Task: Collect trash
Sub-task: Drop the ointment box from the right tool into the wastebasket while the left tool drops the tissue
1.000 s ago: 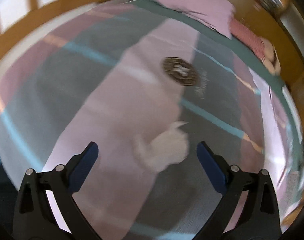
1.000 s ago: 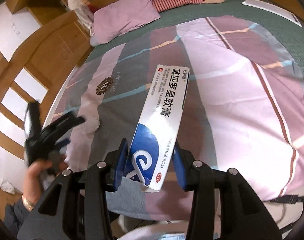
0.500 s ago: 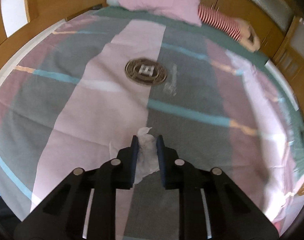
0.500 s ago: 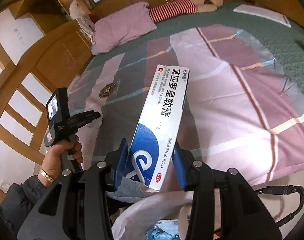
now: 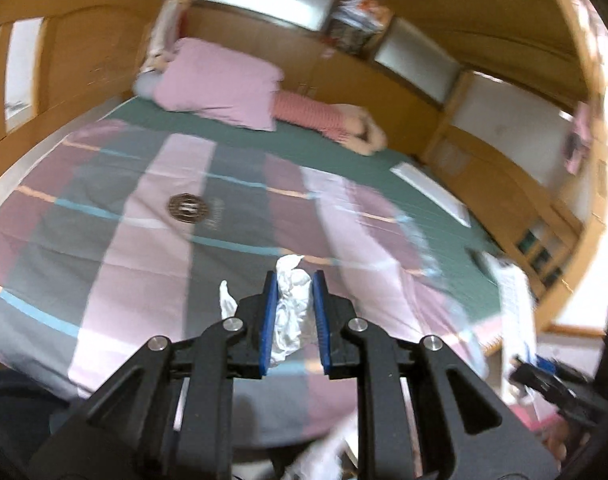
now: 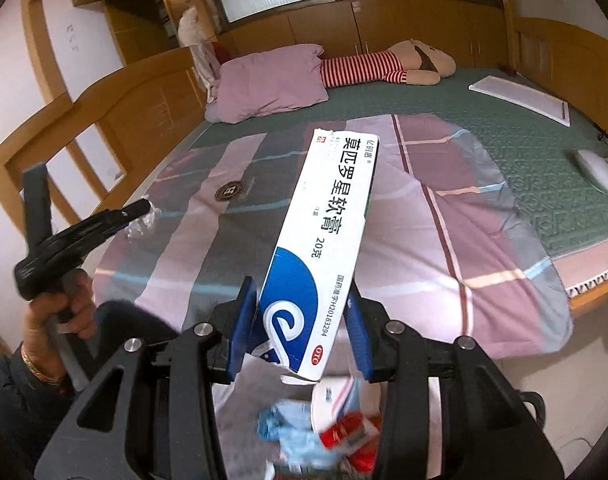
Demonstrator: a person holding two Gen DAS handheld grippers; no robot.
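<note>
My left gripper (image 5: 292, 280) is shut on a crumpled white tissue (image 5: 289, 312), held up above the striped bedspread (image 5: 143, 264). From the right wrist view the same tissue (image 6: 143, 222) shows at the tip of the left gripper (image 6: 141, 206), which a hand (image 6: 69, 304) holds at the left. My right gripper (image 6: 301, 300) is shut on a long white and blue ointment box (image 6: 324, 240), tilted up over the bed. Below it lies an open bag of trash (image 6: 324, 428) with blue and red scraps.
A pink pillow (image 6: 271, 80) and a striped stuffed doll (image 6: 384, 64) lie at the head of the bed. A white flat board (image 6: 520, 98) and a white device (image 6: 600, 170) rest on the green mattress cover (image 6: 524, 152). Wooden panels surround the bed.
The left gripper closed on the tissue lying on the bedspread, then lifted it clear and tilted up. The right gripper kept the box and drew back over the trash bag.
</note>
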